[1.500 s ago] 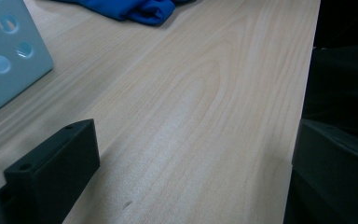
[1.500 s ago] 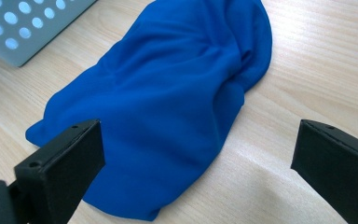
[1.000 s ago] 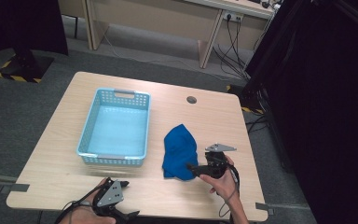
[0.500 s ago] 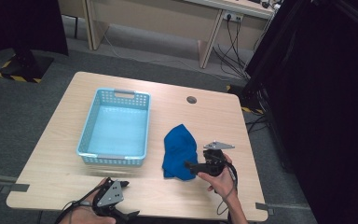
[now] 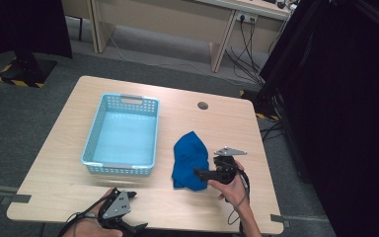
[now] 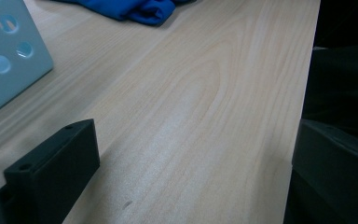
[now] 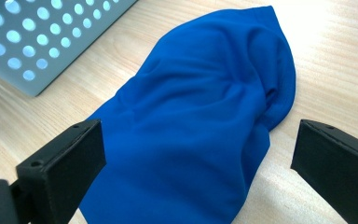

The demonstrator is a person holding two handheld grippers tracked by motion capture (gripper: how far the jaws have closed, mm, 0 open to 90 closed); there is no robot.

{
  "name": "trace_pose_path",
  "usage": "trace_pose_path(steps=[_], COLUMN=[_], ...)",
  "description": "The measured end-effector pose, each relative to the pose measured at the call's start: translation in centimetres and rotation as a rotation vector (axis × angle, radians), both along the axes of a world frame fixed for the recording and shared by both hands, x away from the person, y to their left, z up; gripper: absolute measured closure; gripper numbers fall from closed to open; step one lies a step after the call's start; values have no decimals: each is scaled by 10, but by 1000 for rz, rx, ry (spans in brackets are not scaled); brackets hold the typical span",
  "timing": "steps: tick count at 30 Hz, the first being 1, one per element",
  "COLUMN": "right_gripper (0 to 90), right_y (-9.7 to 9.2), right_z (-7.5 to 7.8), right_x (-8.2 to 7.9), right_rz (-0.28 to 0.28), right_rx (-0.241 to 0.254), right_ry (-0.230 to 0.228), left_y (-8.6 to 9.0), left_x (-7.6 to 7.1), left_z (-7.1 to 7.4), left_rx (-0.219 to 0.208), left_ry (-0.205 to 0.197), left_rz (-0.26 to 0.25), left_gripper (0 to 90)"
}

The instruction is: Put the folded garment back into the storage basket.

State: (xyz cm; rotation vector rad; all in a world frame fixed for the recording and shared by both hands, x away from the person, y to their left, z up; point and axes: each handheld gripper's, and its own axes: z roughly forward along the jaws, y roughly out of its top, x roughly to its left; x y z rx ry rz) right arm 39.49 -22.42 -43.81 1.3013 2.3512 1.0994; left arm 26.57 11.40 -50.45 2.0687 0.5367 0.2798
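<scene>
The blue cloth (image 5: 190,160) lies crumpled on the counter (image 5: 217,123) just right of the empty basket (image 5: 123,131), and the right tongs (image 7: 198,154) stand wide open around it, probably to grip it, while the left tongs (image 6: 186,182), also open, wait at the near edge.

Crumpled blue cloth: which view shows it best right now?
The right gripper view: the crumpled blue cloth lies close up, folds clear, between the open black fingers. The high view shows its whole outline, small. The left gripper view catches just an edge at the top.
</scene>
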Motion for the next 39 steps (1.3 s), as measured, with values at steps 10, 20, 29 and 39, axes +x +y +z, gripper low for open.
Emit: trace_pose_path(steps=[10, 20, 29, 39], right_gripper=[31, 32, 34, 39], right_y=[4, 13, 21, 28], right_z=[-1, -1, -2, -3], right_x=[6, 14, 21, 27], right_rz=[-2, 4, 7, 13], right_rx=[-4, -10, -23, -31], right_ry=[3, 4, 4, 6], left_y=[0, 0, 0, 0], left_x=[0, 0, 0, 0], left_z=[0, 0, 0, 0], left_rx=[0, 0, 0, 0], left_ry=[0, 0, 0, 0], left_rz=[0, -1, -1, 0], left_gripper=[0, 0, 0, 0])
